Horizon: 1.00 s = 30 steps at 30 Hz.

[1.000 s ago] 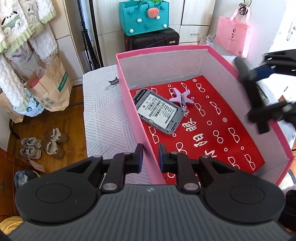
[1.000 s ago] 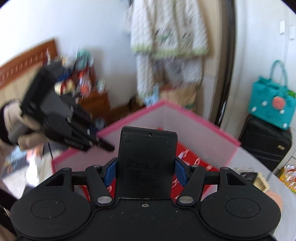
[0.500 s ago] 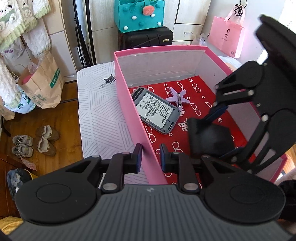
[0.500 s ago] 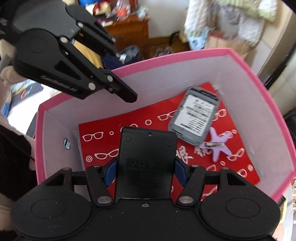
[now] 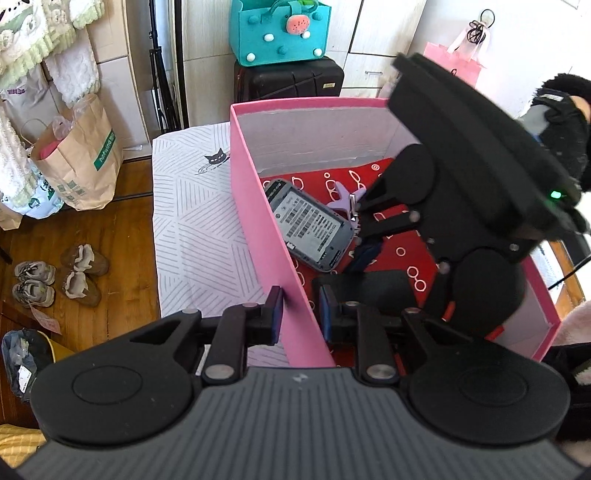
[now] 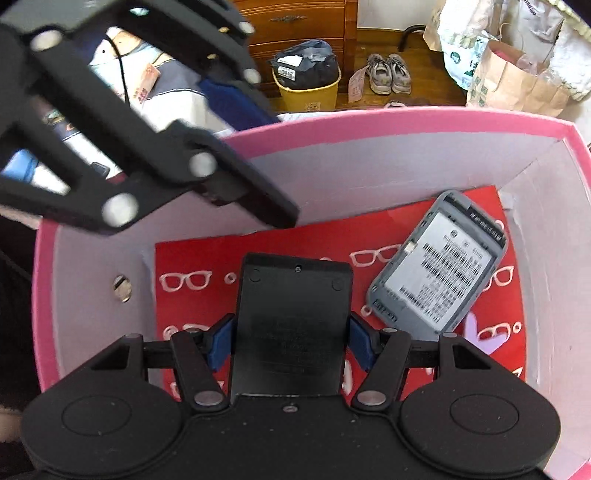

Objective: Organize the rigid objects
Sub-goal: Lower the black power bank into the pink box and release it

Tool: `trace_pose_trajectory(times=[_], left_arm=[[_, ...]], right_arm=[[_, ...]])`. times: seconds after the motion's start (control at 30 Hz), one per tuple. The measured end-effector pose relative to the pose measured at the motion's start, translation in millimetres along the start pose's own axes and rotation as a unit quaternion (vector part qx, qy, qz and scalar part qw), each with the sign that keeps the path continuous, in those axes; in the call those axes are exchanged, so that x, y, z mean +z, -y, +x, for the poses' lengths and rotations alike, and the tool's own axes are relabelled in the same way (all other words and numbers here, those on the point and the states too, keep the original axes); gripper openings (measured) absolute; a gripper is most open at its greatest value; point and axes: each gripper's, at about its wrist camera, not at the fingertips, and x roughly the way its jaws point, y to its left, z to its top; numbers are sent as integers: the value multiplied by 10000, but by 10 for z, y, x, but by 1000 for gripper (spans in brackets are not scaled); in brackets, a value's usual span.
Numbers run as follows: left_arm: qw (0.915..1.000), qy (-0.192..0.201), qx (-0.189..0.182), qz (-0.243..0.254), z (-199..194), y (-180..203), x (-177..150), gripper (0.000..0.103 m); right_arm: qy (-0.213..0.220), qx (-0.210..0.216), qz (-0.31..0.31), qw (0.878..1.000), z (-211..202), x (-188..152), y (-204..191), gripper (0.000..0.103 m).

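Note:
A pink box with a red glasses-print liner stands on a white patterned surface. My left gripper is shut on the box's near wall, one finger outside and one inside. In the box lie a grey device with a barcode label and a purple star-shaped clip. My right gripper points down into the box, shut on a flat black rectangular device held low over the liner, left of the grey device in the right wrist view.
The white striped cover lies left of the box. Behind it stand a black suitcase with a teal bag, and a pink bag. On the floor are a paper bag, shoes and a yellow bin.
My right gripper has swung in and tipped downward, carrying the black device from above the rim into the box. The left gripper has stayed clamped on the wall.

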Motion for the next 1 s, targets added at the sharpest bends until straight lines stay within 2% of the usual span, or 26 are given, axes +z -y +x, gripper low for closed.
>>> trace_pose_trajectory(times=[0.33,0.47,0.57,0.67,0.73,0.8,0.9,1.0], left_arm=[[9998,56,-139,116,-91,-45,-14,18],[9997,-35,-115,234,-103,-22,18,18],[9996,-77,-41,280,-97,-2,21,18],[9996,-100,40,264,-90,20,20,18],[9997,-105,100,198,-76,34,9,18],[9997,-137,171,146,-48,62,-14,18],[9988,-289,335,185,8,124,-38,18],[9979,-319,523,208,38,182,-34,18]], right_arm=[[165,-487,-158,9986,-88,-57,-98,70],[822,-278,374,9955,-449,-242,-68,71],[1561,-429,781,9837,-798,-514,-110,71],[2294,-725,1301,9619,-1064,-885,-180,72],[2756,-969,1745,9403,-1168,-1146,-187,72],[3190,-1265,2173,9138,-1257,-1444,-201,72],[3514,-1653,2789,8783,-1342,-1853,-204,73],[3814,-2092,3325,8368,-1447,-2303,-227,74]])
